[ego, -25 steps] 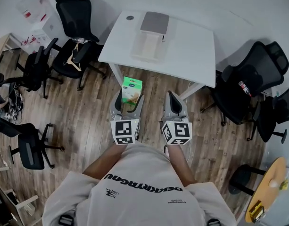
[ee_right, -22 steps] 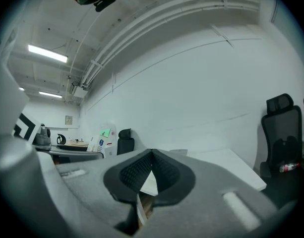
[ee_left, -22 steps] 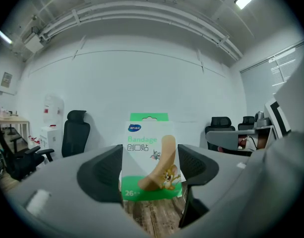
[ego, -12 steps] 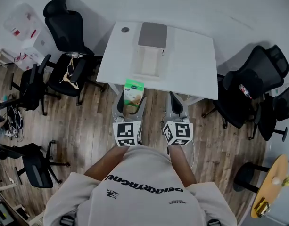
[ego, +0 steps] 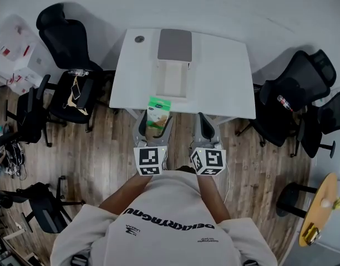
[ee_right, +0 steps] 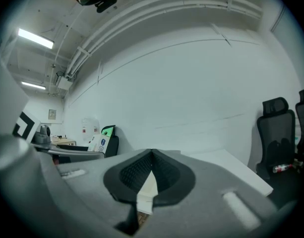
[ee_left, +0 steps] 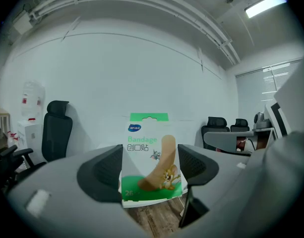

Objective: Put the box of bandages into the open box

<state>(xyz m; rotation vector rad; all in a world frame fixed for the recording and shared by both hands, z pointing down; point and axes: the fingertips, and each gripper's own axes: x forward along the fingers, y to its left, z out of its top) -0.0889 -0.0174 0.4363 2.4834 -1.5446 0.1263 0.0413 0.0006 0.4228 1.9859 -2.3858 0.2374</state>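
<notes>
White surface (ego: 225, 76) fills the upper centre. Its open box (ego: 173, 79) lies lengthwise directly above the box of bandages (ego: 158, 105), pinched upright by the nearer left tool (ego: 155, 122). To its right, the right tool (ego: 206, 125) is pressed together, empty.

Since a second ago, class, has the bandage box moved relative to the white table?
Yes. The bandage box, held in the left gripper, has moved toward the white table and now reaches its near edge; earlier it was short of it.

Glossy card bandage box (ee_left: 151, 157), matt white table (ego: 225, 76), wood-grain floor (ego: 103, 148)
</notes>
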